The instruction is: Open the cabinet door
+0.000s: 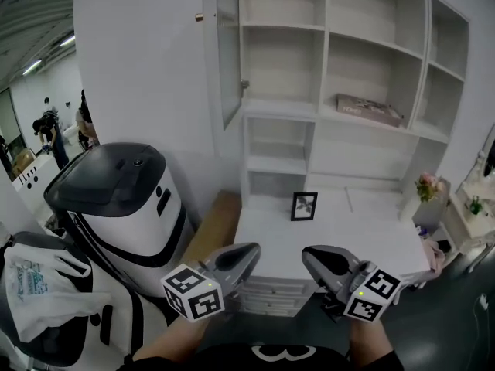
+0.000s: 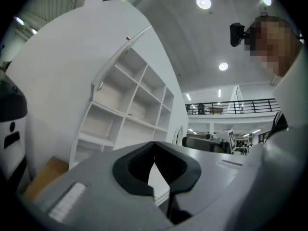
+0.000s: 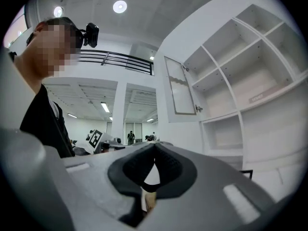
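The white cabinet door (image 1: 227, 52) at the top left of the shelf unit stands swung out, edge-on to me, with the open shelves (image 1: 282, 60) bare behind it. In the right gripper view the door (image 3: 180, 88) hangs open, a small knob (image 3: 198, 109) at its lower corner. My left gripper (image 1: 251, 250) and right gripper (image 1: 309, 255) are both low, close to my body, well below and apart from the door. Both have their jaws shut with nothing between them, as the left gripper (image 2: 154, 146) and right gripper (image 3: 154, 146) show in their own views.
A white and black machine (image 1: 124, 199) stands at the left, next to a brown panel (image 1: 213, 226). The white counter (image 1: 371, 242) carries a small picture frame (image 1: 304, 205). A flat box (image 1: 370, 109) lies on a shelf. Pink flowers (image 1: 429, 182) stand at the right.
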Action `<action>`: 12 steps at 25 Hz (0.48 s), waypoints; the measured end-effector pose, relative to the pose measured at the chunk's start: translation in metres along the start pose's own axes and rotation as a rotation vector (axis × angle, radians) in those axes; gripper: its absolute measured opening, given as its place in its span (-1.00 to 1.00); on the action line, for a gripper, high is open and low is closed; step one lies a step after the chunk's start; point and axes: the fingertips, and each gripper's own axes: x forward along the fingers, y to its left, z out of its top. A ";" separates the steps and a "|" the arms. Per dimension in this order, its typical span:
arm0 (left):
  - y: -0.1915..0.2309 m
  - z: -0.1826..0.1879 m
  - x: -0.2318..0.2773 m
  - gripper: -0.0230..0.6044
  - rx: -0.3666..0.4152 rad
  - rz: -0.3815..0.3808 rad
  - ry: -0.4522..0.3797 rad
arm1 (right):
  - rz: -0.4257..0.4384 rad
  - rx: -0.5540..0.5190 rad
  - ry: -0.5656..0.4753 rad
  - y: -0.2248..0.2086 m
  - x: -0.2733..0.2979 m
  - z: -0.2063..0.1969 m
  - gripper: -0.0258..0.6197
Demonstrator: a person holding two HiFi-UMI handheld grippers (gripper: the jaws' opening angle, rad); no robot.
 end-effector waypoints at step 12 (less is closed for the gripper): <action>-0.073 -0.046 -0.026 -0.90 0.092 -0.042 0.093 | -0.060 0.094 -0.023 0.042 -0.052 -0.035 -0.94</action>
